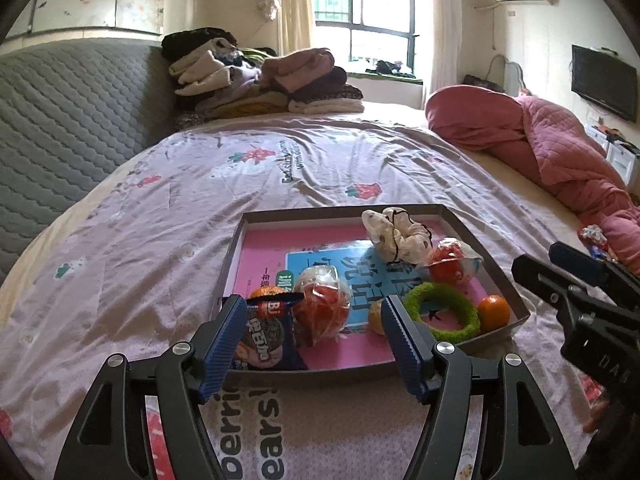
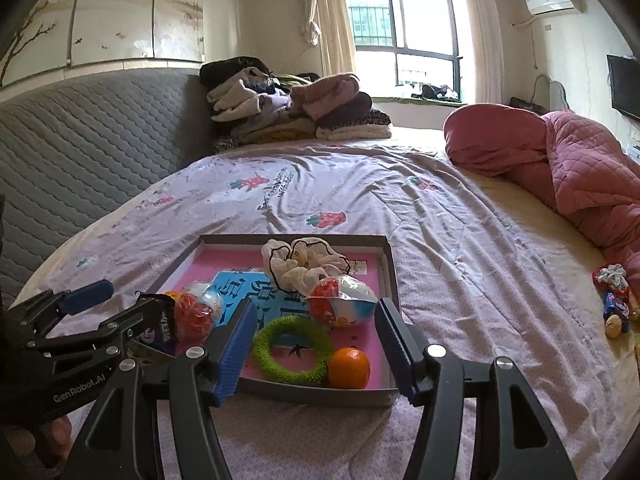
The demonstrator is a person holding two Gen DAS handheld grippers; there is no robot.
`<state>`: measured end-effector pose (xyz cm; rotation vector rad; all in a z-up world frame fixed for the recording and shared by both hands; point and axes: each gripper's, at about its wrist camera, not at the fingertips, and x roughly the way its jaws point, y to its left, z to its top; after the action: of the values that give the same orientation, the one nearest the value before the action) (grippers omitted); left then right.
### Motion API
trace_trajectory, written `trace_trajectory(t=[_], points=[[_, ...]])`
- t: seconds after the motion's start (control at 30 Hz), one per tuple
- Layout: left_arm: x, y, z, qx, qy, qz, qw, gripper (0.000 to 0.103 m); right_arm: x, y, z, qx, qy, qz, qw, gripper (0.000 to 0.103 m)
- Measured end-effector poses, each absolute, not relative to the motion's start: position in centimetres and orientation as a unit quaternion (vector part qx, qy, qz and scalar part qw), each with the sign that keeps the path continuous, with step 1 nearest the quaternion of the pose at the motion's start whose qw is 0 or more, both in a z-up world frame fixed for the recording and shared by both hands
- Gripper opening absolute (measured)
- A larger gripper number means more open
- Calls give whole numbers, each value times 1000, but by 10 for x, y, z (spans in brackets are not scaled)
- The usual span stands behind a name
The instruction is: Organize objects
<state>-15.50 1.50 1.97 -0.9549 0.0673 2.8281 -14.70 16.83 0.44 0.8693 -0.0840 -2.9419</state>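
We look down two pairs of tongs onto a shallow cardboard tray, grey-walled with a glossy pink and blue printed floor, lying on the bed near its front edge. The left tongs stand apart with nothing clamped, their ribbed blue pads framing the tray's near left corner; the right tongs likewise stand apart and empty over the tray's near edge.

We count seven things inside the tray. A fuzzy green ring lies flat by the near edge, and a round, dimpled orange sits just beside it in the near right corner. A second, paler fruit rests by the ring's other side, and a third orange peeks from behind a dark crinkled snack packet standing in the near left corner. Two crinkly clear-wrapped bundles with red contents sit mid-tray, one to the left and one to the right. A creamy ruffled fabric scrunchie with a thin black edging fills the far right corner.

The bed wears a wrinkled lilac sheet printed with strawberries. A quilted pink blanket is heaped along its right edge, where a few small wrapped items lie loose, and folded clothes are stacked at its far edge beside a grey quilted headboard.
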Motion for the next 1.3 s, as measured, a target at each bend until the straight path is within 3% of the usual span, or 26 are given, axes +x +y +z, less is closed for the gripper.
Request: trace_trajectory(t=[1.3], points=[[-113,-10,-8,-335,16,939,68,75,-103,160,-25,306,-44,-951,26,61]])
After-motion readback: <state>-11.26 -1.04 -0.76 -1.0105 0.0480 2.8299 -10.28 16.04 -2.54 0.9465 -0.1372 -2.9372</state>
